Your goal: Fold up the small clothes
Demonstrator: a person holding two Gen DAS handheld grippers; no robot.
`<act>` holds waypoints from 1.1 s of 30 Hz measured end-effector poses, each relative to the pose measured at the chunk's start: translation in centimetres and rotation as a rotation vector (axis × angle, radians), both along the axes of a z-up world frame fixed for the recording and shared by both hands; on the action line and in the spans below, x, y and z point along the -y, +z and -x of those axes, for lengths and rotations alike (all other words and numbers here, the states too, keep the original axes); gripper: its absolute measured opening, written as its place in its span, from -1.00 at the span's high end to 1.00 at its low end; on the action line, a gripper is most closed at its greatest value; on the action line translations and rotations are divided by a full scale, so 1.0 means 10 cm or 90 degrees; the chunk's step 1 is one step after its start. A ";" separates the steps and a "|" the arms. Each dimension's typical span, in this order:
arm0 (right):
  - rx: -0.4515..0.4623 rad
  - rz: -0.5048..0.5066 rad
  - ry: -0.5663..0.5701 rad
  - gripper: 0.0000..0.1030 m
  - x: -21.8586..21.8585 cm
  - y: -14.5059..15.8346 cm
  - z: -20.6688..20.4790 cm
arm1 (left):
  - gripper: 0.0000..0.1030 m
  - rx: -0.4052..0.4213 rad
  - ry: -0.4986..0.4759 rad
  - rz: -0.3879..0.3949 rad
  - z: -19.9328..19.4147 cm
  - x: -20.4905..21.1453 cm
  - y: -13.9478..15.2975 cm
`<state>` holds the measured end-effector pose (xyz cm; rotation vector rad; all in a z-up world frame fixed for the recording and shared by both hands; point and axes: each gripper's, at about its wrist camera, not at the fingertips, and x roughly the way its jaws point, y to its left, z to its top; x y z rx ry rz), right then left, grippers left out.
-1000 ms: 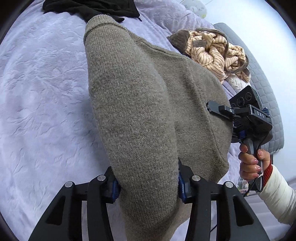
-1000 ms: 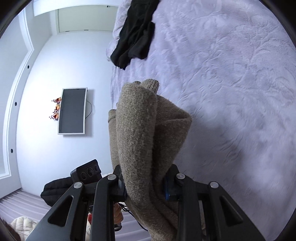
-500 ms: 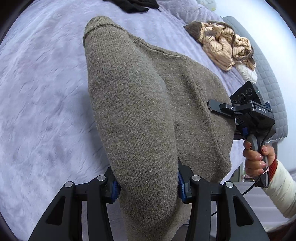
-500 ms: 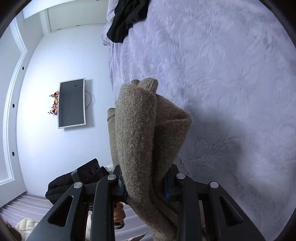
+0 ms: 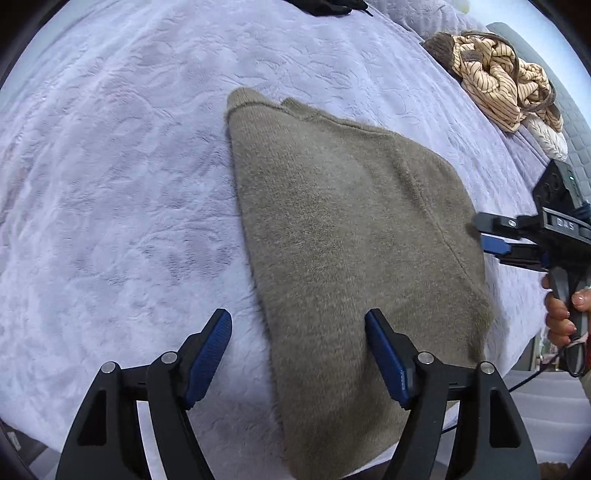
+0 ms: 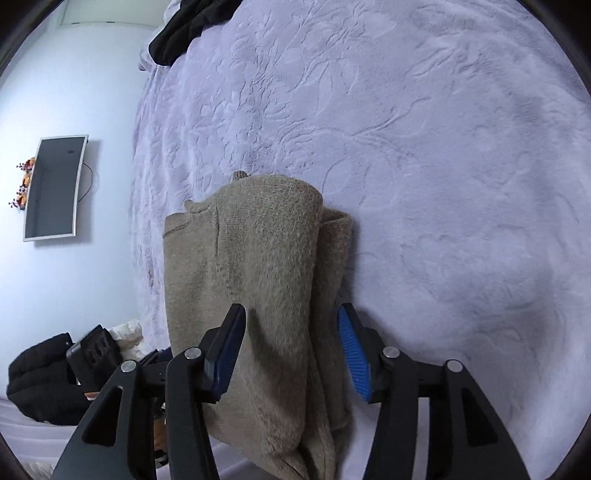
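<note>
A folded olive-brown knitted sweater [image 5: 343, 236] lies on the lilac bedspread [image 5: 110, 184], its near end over the bed's edge. My left gripper [image 5: 298, 354] hangs over that near end with its jaws opening; the sweater lies between them and the blue pads [image 5: 384, 358] stand apart from the cloth. In the right wrist view the sweater [image 6: 258, 280] lies between the opening jaws of my right gripper [image 6: 291, 350], whose blue pads [image 6: 352, 350] no longer press it. The right gripper [image 5: 496, 240] also shows at the sweater's right edge, held by a hand [image 5: 561, 314].
A crumpled striped beige garment [image 5: 498, 77] lies at the bed's far right. Black clothing [image 6: 184, 26] sits at the far end of the bed. A black jacket [image 6: 40, 384] lies on the floor at lower left, and a TV [image 6: 55, 184] hangs on the wall.
Both grippers have let go of the sweater and their jaws now stand apart. The sweater, held up before, now lies flat on the bedspread.
</note>
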<state>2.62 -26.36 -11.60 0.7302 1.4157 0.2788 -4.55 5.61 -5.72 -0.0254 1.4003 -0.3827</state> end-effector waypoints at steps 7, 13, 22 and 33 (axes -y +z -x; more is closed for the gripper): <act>-0.021 -0.054 0.000 -0.10 -0.12 0.07 0.38 | -0.99 0.066 0.018 -0.042 0.04 0.05 0.24; -0.018 -0.003 -0.006 0.78 -0.26 0.00 0.52 | -0.99 0.079 0.013 -0.054 0.02 0.26 0.33; -0.029 0.056 -0.037 0.72 -0.12 -0.27 0.76 | -1.00 0.029 0.040 -0.127 0.01 0.34 -0.19; 0.028 0.181 0.021 0.40 -0.30 0.39 0.92 | -0.99 0.039 0.027 -0.146 0.12 0.30 0.05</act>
